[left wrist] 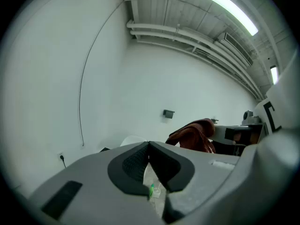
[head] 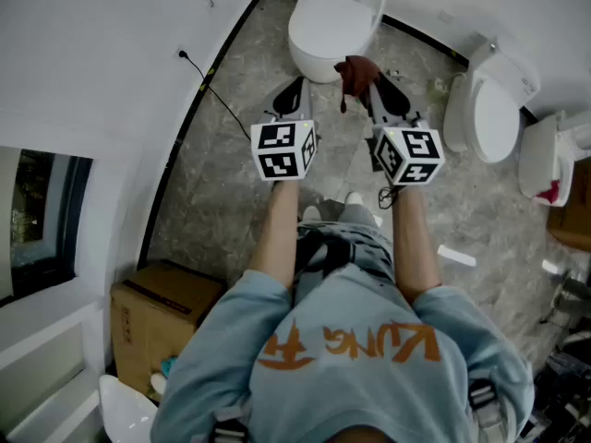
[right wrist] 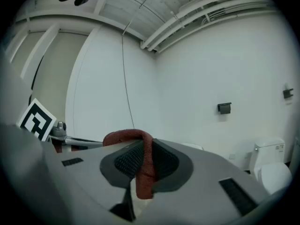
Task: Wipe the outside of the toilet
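- The right gripper point(right wrist: 143, 165) is clamped shut on a dark red cloth point(right wrist: 146, 172), a fold of which is pinched between its pads.
- The left gripper point(left wrist: 150, 158) is closed, with its jaws met at the tips and nothing held between them.
- Both grippers are held side by side above the grey floor point(head: 231, 183).
- The cloth is seen at the front rim of the white toilet point(head: 332, 17); contact cannot be told.
- A second toilet point(head: 494, 109) is seen to the right, and a cardboard box point(head: 157, 312) at the lower left.
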A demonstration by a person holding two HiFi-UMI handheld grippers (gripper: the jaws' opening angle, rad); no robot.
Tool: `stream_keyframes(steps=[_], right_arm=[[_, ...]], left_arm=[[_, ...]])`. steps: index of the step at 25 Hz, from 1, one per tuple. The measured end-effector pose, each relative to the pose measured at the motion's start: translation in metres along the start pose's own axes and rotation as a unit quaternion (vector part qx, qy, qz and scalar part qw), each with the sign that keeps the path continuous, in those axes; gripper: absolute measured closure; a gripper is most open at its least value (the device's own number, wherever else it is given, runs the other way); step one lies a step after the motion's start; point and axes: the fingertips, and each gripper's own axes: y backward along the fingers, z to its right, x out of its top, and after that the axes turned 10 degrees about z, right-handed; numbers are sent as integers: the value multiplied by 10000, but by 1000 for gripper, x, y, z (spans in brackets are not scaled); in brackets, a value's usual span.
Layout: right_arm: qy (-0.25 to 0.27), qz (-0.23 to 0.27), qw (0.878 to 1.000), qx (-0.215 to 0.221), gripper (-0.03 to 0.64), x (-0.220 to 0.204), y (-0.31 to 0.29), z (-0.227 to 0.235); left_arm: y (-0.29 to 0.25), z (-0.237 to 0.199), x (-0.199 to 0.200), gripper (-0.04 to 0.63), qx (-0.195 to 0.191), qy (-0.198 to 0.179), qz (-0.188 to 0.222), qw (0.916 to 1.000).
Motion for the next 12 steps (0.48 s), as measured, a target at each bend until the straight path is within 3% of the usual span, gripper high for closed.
stream_keyframes(steps=[12], right_arm=[[-364, 331, 9988, -48, 564, 11, -11, -2]], left_arm=[[-6, -35, -14, 601, 174, 365, -61, 9992]])
